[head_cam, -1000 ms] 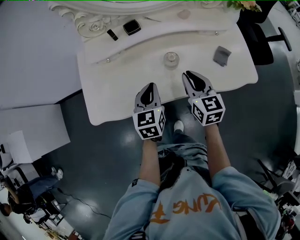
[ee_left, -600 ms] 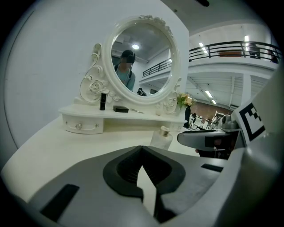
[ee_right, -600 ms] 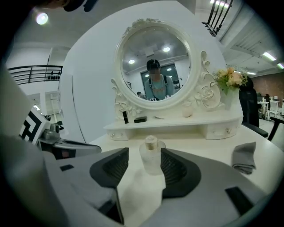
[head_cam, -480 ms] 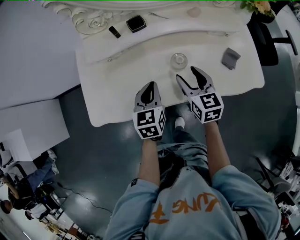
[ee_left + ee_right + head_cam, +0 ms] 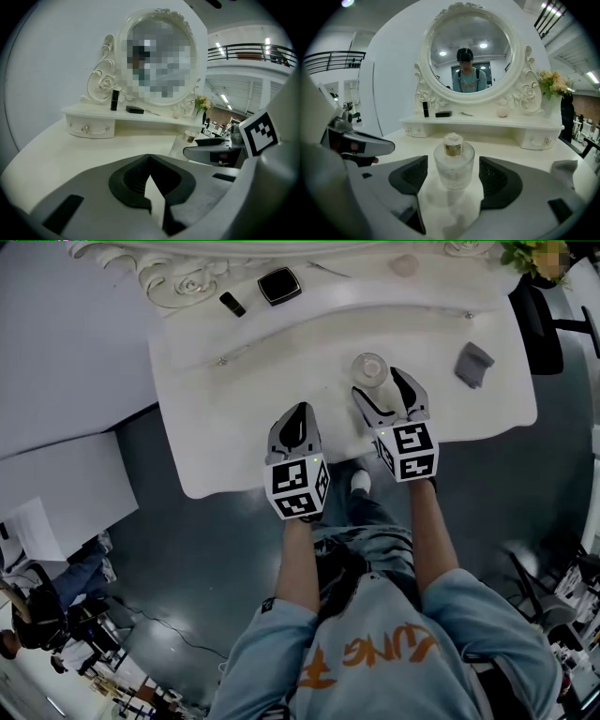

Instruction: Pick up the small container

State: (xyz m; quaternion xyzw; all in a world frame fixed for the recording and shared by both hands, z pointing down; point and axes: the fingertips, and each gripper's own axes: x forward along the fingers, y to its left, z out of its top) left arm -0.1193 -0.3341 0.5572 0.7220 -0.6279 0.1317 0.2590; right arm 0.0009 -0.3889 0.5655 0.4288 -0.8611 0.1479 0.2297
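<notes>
The small container is a clear glass jar with a gold-ringed stopper, standing upright on the white dressing table. My right gripper sits just behind it, jaws opening wide. In the right gripper view the container stands between the two dark pads, with a gap on each side and neither touching it. Further left, near the table's front edge, my left gripper is shut and holds nothing; the left gripper view shows its tips meeting.
A grey folded object lies at the table's right. On the raised back shelf sit a black compact, a black lipstick and a small pale item, below the oval mirror. A black chair stands at the right.
My right gripper went from shut to wide open and moved forward, so the container now stands between its jaws. The left gripper stayed shut in place.
</notes>
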